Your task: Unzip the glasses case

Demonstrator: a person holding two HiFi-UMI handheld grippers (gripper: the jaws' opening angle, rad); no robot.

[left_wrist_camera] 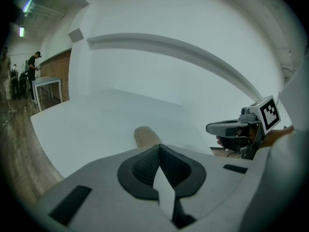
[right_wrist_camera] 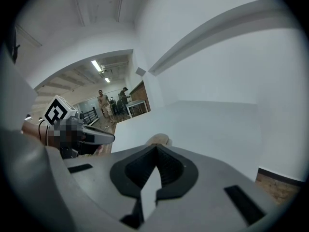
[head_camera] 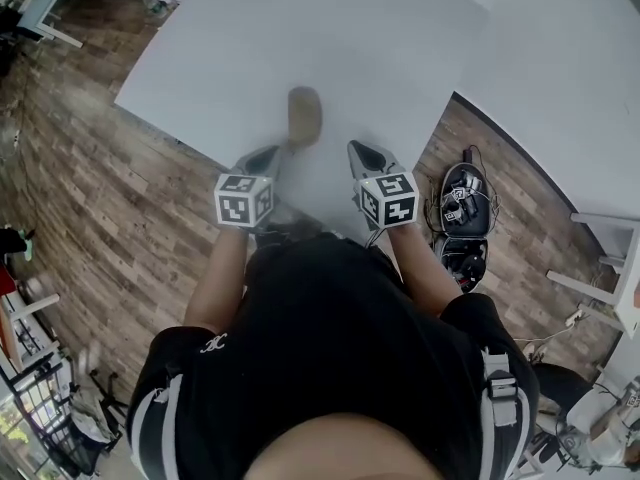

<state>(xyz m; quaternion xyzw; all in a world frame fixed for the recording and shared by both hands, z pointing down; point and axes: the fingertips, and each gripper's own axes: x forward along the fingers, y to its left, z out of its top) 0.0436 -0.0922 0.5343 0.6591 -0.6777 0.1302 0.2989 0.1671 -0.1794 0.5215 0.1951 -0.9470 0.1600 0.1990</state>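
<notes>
Left tongs (left_wrist_camera: 159, 148) were clenched with nothing between them. Right tongs (right_wrist_camera: 155, 148) were the same, clenched and empty. Both hung side by side over the near edge of the white desk (head_camera: 300, 28), pointing forward and tilted down, forearms stretched out ahead of the body. Tan glasses case (head_camera: 304, 113) lay on the desk just ahead of the tips, between the two tongs, gripped by neither.

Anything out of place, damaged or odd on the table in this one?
Nothing stands out. The glasses case lies alone on the white table, too blurred to judge its zip. The left claw and right claw are shut and empty, short of it.
</notes>
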